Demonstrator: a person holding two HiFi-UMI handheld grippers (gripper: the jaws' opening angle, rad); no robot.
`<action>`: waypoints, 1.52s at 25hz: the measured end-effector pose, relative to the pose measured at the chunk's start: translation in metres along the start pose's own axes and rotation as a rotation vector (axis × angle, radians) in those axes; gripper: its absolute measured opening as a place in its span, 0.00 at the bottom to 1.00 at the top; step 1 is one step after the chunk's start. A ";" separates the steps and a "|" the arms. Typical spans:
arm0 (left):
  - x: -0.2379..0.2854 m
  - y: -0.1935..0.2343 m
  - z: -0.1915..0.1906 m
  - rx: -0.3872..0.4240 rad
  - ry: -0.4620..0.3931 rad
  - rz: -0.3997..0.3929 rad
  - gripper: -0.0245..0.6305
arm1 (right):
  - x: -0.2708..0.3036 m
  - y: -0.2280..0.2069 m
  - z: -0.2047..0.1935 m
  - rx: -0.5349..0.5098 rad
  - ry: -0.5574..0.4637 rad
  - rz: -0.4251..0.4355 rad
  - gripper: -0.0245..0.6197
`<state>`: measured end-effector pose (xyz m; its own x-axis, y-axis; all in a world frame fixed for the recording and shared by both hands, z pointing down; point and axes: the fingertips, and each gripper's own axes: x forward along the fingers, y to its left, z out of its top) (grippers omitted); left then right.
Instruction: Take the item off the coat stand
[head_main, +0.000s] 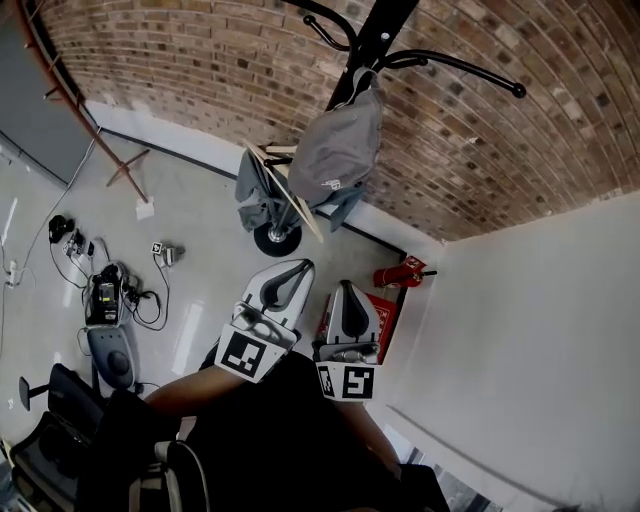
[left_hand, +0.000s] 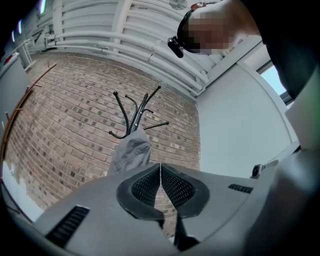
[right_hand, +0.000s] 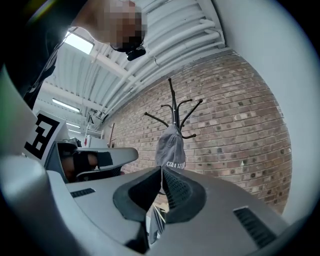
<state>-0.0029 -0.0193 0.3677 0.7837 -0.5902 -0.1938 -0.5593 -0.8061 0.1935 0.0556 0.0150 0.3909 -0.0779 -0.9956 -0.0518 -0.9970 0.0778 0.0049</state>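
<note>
One coat stand (head_main: 372, 40). One grey cloth item (head_main: 340, 150) hangs on it. One red fire extinguisher (head_main: 403, 272) lies near the stand's foot. Two grippers point toward the stand: the left gripper (head_main: 300, 268) and the right gripper (head_main: 346, 290).

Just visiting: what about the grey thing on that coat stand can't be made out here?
Which hook holds the grey item: in every view, the item's own top covers it.
The white lettering on it: right gripper view, too small, partly behind the right gripper.
Pole of the coat stand below the item: left gripper view, mostly behind the left gripper.
Stand's top: head view, cut by the upper edge.
</note>
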 end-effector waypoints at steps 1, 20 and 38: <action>0.005 0.005 0.001 -0.001 0.003 -0.002 0.07 | 0.006 -0.002 0.001 0.002 0.004 -0.004 0.07; 0.096 0.037 0.000 0.028 0.017 -0.066 0.07 | 0.090 -0.029 0.008 0.038 -0.021 0.023 0.07; 0.143 0.038 -0.004 0.156 -0.016 0.167 0.26 | 0.097 -0.086 0.007 0.111 -0.093 0.186 0.07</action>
<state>0.0888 -0.1343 0.3513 0.6734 -0.7154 -0.1866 -0.7167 -0.6936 0.0729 0.1339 -0.0879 0.3785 -0.2553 -0.9547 -0.1527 -0.9589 0.2703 -0.0868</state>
